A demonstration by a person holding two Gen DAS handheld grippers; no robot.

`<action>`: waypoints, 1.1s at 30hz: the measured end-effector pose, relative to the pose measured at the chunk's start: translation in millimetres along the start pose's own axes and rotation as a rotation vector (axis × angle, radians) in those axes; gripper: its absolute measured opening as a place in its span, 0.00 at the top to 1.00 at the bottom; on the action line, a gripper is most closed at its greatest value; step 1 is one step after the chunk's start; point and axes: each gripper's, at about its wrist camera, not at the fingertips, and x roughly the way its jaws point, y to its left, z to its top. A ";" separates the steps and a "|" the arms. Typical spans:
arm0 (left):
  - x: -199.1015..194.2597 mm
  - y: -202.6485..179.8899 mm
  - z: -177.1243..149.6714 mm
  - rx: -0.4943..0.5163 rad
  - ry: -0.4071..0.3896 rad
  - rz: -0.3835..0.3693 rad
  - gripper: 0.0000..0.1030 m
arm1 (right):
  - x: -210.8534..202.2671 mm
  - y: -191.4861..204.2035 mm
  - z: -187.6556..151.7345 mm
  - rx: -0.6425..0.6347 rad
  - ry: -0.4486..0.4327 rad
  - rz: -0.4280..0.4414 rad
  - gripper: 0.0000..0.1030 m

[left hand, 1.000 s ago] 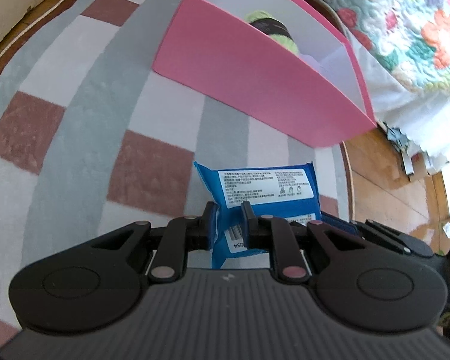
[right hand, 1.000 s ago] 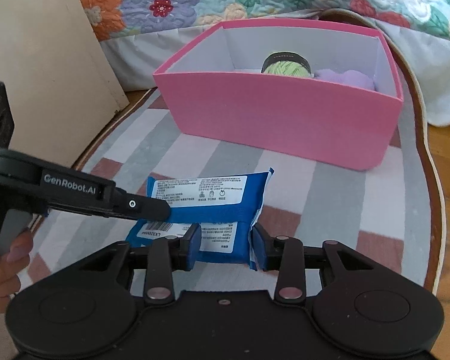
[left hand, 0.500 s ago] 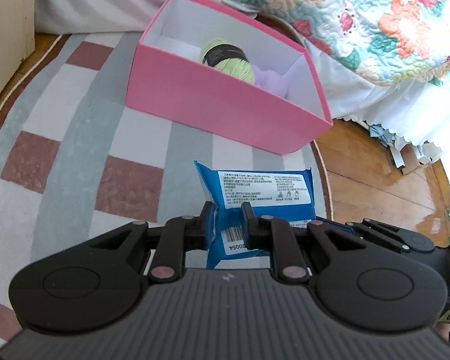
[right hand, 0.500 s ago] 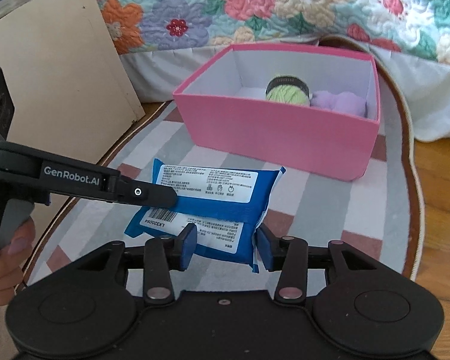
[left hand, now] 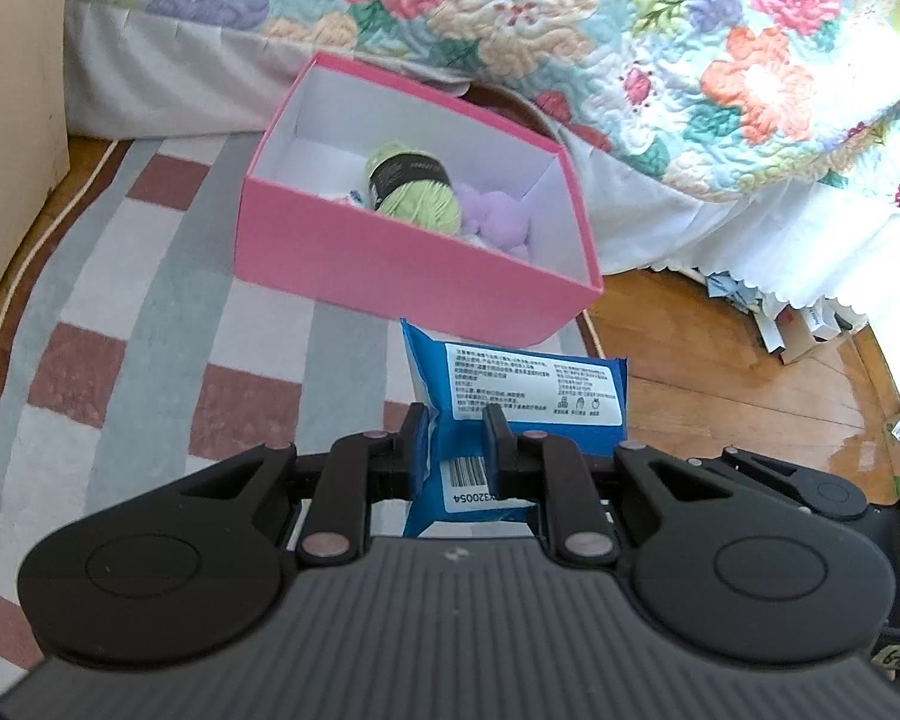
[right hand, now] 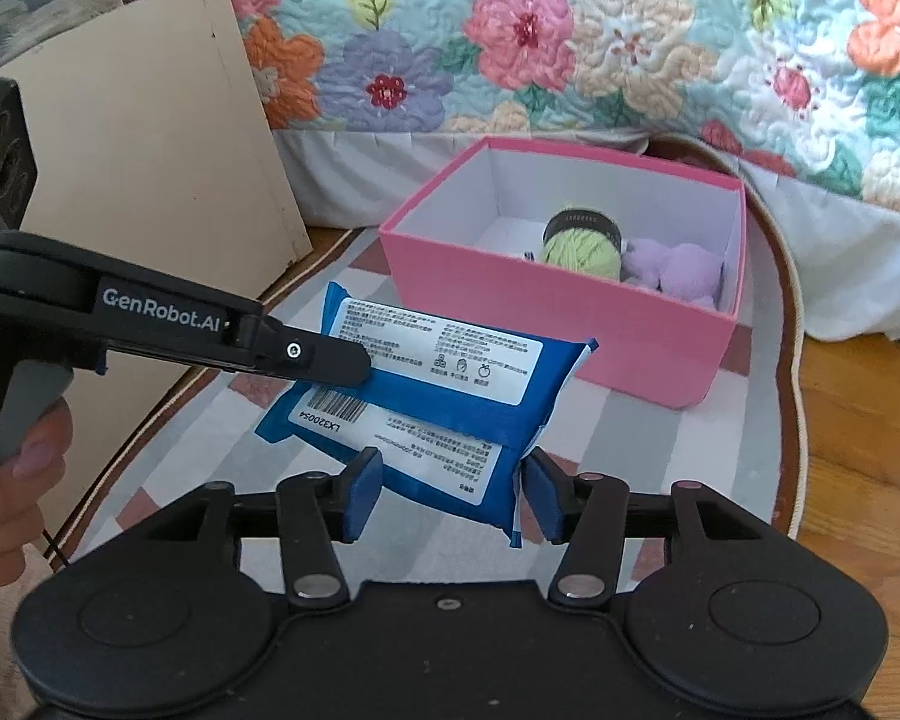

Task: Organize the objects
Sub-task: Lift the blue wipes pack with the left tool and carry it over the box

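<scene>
A blue wet-wipes pack [left hand: 528, 396] [right hand: 432, 396] hangs in the air above the rug, held from two sides. My left gripper [left hand: 455, 450] is shut on its barcode end; it shows in the right wrist view as a black arm [right hand: 324, 360] from the left. My right gripper [right hand: 450, 495] is shut on the pack's near edge. Beyond stands an open pink box [left hand: 402, 264] [right hand: 570, 324] holding a green yarn ball [left hand: 414, 186] [right hand: 582, 246] and a purple plush [left hand: 498, 219] [right hand: 672, 270].
A striped, checked rug [left hand: 150, 330] covers the floor, with wood floor [left hand: 720, 360] to the right. A bed with a floral quilt [right hand: 570, 42] rises behind the box. A beige board [right hand: 168, 150] leans at the left. Paper scraps [left hand: 792, 324] lie under the bed edge.
Both grippers have risen with the pack held between them. The box now shows from higher up, with its inside more visible.
</scene>
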 end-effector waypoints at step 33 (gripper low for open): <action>-22.0 -55.9 29.3 0.093 -0.113 0.031 0.83 | -32.9 0.8 41.1 -0.088 -0.124 -0.093 0.31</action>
